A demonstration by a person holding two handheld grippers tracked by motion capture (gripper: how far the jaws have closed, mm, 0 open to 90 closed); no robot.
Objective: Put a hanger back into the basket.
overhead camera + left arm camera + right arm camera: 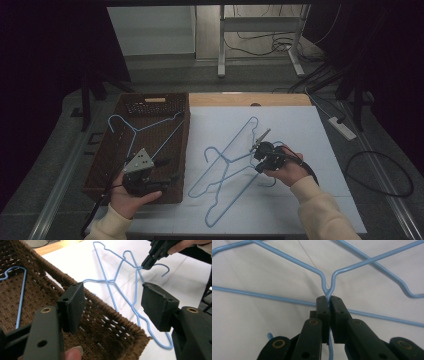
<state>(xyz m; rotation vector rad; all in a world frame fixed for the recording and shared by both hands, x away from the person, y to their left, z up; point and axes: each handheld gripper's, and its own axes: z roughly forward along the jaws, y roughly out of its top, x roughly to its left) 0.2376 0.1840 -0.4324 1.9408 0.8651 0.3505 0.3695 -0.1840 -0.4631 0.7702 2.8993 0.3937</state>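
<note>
Right hand-held gripper (328,300) clamps hanger (329,287) (blue) — basket (172,150) beside.

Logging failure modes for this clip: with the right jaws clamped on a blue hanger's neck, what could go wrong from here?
1. The gripped hanger crosses a second hanger on the white sheet; lifting may snag and drag it.
2. The right gripper pinches only thin wire at the neck, so the hanger could swing or slip.
3. The basket already holds a hanger; wires may tangle there.
</note>
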